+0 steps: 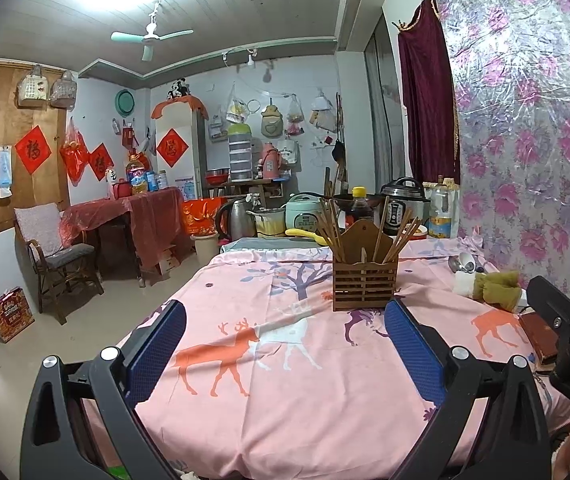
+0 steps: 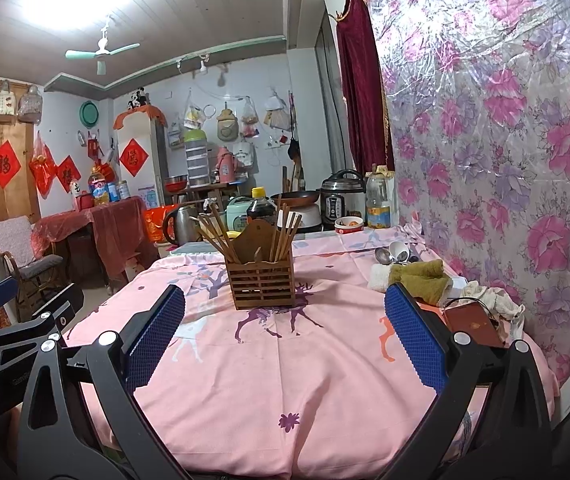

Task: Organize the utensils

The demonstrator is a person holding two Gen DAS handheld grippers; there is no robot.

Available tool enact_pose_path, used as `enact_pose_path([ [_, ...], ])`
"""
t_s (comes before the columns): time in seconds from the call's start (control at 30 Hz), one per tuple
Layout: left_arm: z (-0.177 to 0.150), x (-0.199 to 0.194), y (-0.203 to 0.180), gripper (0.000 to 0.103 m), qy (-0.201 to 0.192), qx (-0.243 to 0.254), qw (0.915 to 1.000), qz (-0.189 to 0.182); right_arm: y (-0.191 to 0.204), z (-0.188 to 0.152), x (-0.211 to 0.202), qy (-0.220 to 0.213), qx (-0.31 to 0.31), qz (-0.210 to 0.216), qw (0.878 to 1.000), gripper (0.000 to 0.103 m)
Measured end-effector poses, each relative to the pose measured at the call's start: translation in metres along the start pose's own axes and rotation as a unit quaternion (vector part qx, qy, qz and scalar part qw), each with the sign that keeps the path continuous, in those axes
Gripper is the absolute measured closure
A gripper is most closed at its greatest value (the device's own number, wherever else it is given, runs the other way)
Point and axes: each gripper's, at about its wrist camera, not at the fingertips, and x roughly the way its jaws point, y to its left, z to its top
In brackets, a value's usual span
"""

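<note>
A slatted wooden utensil holder (image 1: pixel 364 283) (image 2: pixel 263 284) stands in the middle of the table on a pink deer-print cloth (image 1: pixel 285 380) (image 2: pixel 285 360). Several wooden chopsticks (image 1: pixel 331 228) (image 2: pixel 215 236) lean out of it on both sides. Metal and white spoons (image 1: pixel 463 263) (image 2: pixel 391 254) lie by the floral wall, far right. My left gripper (image 1: pixel 285 316) is open and empty, well short of the holder. My right gripper (image 2: pixel 285 304) is open and empty too, just in front of the holder. Each gripper shows at the edge of the other's view.
Olive and white folded cloths (image 1: pixel 493 286) (image 2: pixel 417 276) and a brown box (image 2: pixel 473 324) lie along the right side. Rice cookers, a kettle (image 1: pixel 237 216), bottles and a pan crowd the table's far end. A chair (image 1: pixel 57 256) stands on the floor at left.
</note>
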Motion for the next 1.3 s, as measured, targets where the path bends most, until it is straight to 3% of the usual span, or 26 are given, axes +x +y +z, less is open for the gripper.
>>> enact_pose_path([
  [1.3,0.0000,0.0007,-0.0024,0.005,0.005,-0.002,1.0000,-0.006,0.0040,0.0014,-0.0020,0.000,0.000,0.004,1.000,0.006],
])
